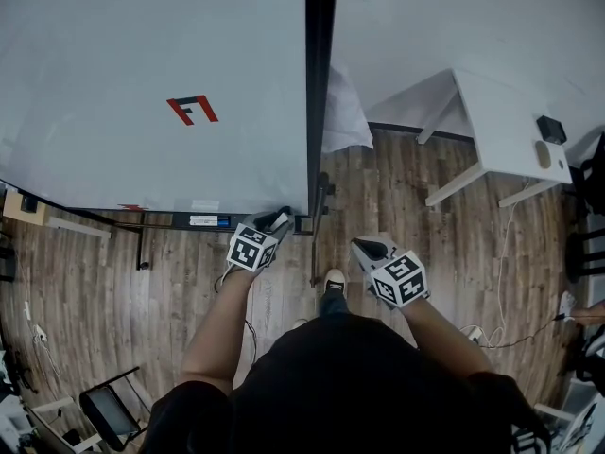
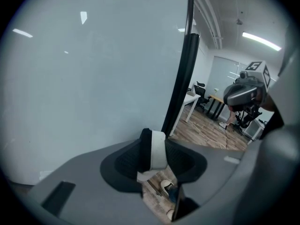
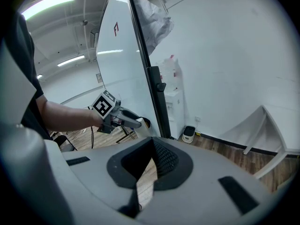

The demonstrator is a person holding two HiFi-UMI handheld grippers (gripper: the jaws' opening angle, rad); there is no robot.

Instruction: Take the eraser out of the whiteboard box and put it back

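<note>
The eraser [image 2: 158,150], a black felt pad on a white body, stands upright between the jaws of my left gripper [image 2: 153,142], and both pads press on it. In the head view my left gripper [image 1: 281,220] points at the bottom right corner of the whiteboard [image 1: 142,64], by the right end of the black ledge [image 1: 170,220] under the board. My right gripper [image 1: 369,250] hangs over the wood floor, right of the black post [image 1: 319,83]. Its jaws [image 3: 151,146] meet at the tips with nothing in them. The left gripper [image 3: 136,122] also shows in the right gripper view.
A white table [image 1: 510,121] with small dark items stands at the right. White cloth [image 1: 342,112] hangs behind the post. A chair [image 1: 109,410] sits at the bottom left and cables [image 1: 492,334] trail on the floor. My shoe [image 1: 334,280] is between the grippers.
</note>
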